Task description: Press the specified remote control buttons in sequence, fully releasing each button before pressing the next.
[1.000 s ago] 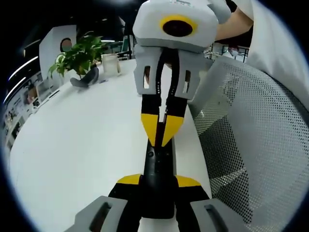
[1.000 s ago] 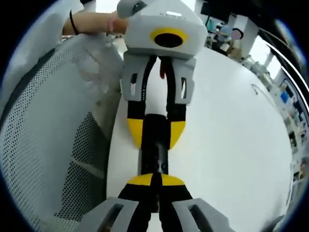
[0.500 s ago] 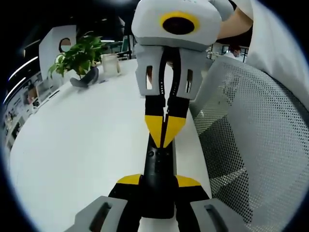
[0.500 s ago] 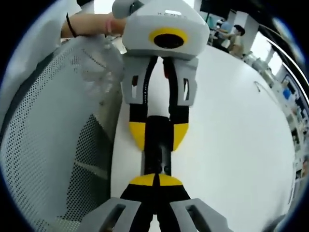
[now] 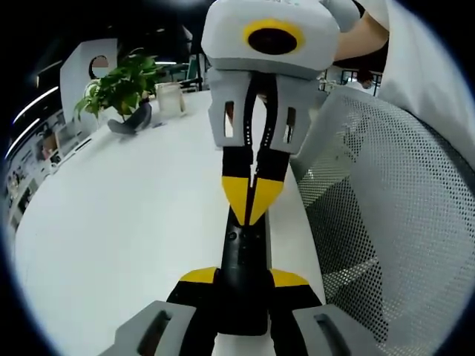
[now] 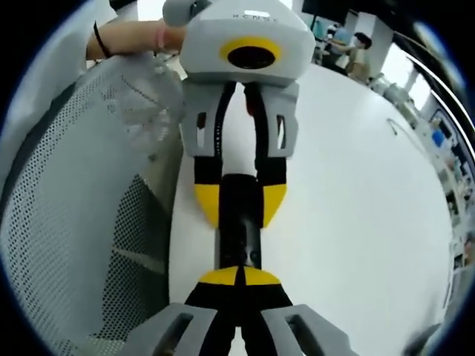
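A slim black remote (image 5: 243, 256) is held over the white table's edge, and my left gripper (image 5: 243, 278) is shut on its near end with one yellow tip on each side. My right gripper (image 5: 252, 202) comes in from the top of the left gripper view, shut, with its joined yellow tips resting on the remote's upper face near a small button. In the right gripper view the right gripper (image 6: 239, 276) is shut against the remote (image 6: 239, 230). Facing it there, the left gripper (image 6: 240, 204) clamps the far end of the remote.
A white round table (image 5: 126, 215) stretches to the left, with a potted plant (image 5: 119, 85) and a pale jar (image 5: 171, 98) at its far side. A white mesh chair (image 5: 378, 208) stands close on the right. A person's forearm (image 6: 137, 33) shows behind the grippers.
The right gripper has wobbled slightly over the remote, its tips staying on the same spot. The left gripper keeps its hold.
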